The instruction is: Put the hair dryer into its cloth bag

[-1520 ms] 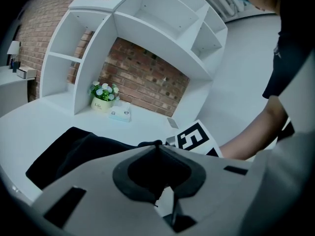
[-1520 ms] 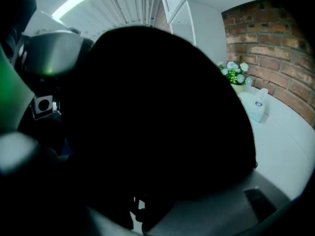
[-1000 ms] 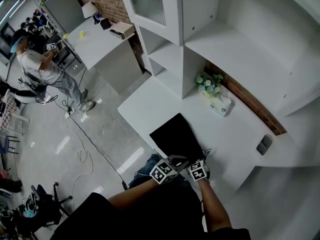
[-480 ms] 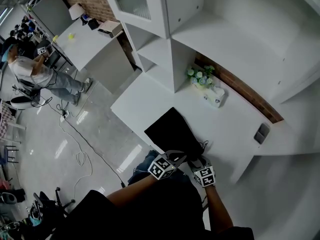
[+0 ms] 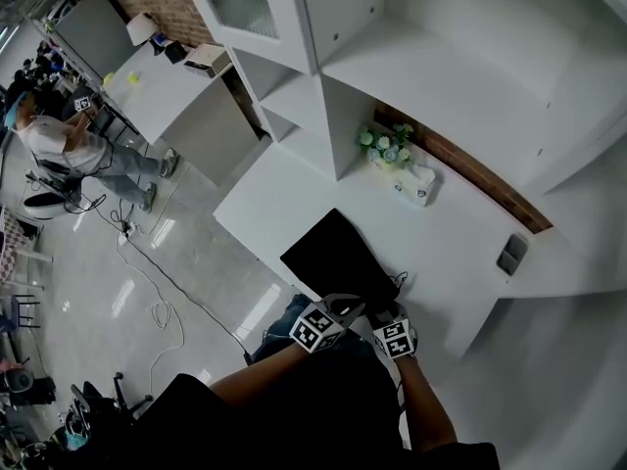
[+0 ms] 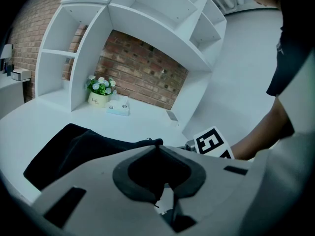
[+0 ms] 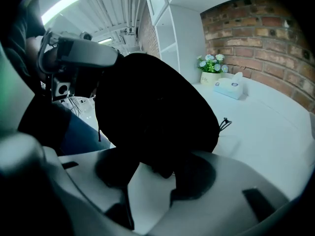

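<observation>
The black cloth bag (image 5: 338, 258) lies on the white desk (image 5: 451, 233), its near edge towards me. My left gripper (image 5: 343, 310) is shut on that edge, and black cloth fills its pads in the left gripper view (image 6: 156, 144). The right gripper (image 5: 388, 315) is at the bag's near right corner. Its jaws have just been closing, and the bag's bulging black cloth (image 7: 152, 107) sits between them (image 7: 157, 166), touching both pads. A drawstring (image 7: 225, 123) trails from the bag. No hair dryer shows in any view.
A small flower pot (image 5: 387, 147) and a white tissue box (image 5: 416, 186) stand at the back of the desk below white shelves (image 5: 323, 96). A grey plate (image 5: 512, 255) lies at the right. A person (image 5: 59, 135) stands far left, and cables lie on the floor (image 5: 162, 311).
The right gripper has shifted slightly along the bag's near right corner. The left gripper keeps its hold on the bag's edge, and the bag stays put.
</observation>
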`<action>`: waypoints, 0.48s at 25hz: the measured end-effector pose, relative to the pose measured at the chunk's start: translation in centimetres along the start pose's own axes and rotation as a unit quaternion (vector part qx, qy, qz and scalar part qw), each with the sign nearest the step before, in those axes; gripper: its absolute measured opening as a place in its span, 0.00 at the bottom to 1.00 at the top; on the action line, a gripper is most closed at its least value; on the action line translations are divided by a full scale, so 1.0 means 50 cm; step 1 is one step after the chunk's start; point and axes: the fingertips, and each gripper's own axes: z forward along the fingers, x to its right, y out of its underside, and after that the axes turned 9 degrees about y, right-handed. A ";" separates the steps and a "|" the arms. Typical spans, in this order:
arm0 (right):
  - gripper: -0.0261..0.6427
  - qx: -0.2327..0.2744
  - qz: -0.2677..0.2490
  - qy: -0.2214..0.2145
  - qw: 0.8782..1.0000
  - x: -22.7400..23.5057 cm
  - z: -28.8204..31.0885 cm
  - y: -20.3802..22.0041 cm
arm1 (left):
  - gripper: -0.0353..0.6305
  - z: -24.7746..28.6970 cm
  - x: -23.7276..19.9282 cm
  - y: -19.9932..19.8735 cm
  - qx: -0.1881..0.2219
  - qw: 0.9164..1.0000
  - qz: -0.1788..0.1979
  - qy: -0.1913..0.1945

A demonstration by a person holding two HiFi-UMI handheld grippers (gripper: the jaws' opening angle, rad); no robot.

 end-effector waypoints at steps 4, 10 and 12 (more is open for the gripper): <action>0.31 -0.007 -0.031 -0.006 0.999 -0.010 0.000 -0.013 | 0.11 0.000 0.009 0.006 0.001 1.000 -0.010 0.002; 0.28 0.045 0.018 -0.012 0.999 -0.007 -0.010 -0.065 | 0.11 -0.006 0.009 -0.002 0.018 0.999 -0.032 0.002; 0.28 0.057 0.021 -0.012 0.998 -0.006 -0.011 -0.088 | 0.11 -0.006 0.010 -0.010 0.025 0.999 -0.033 0.002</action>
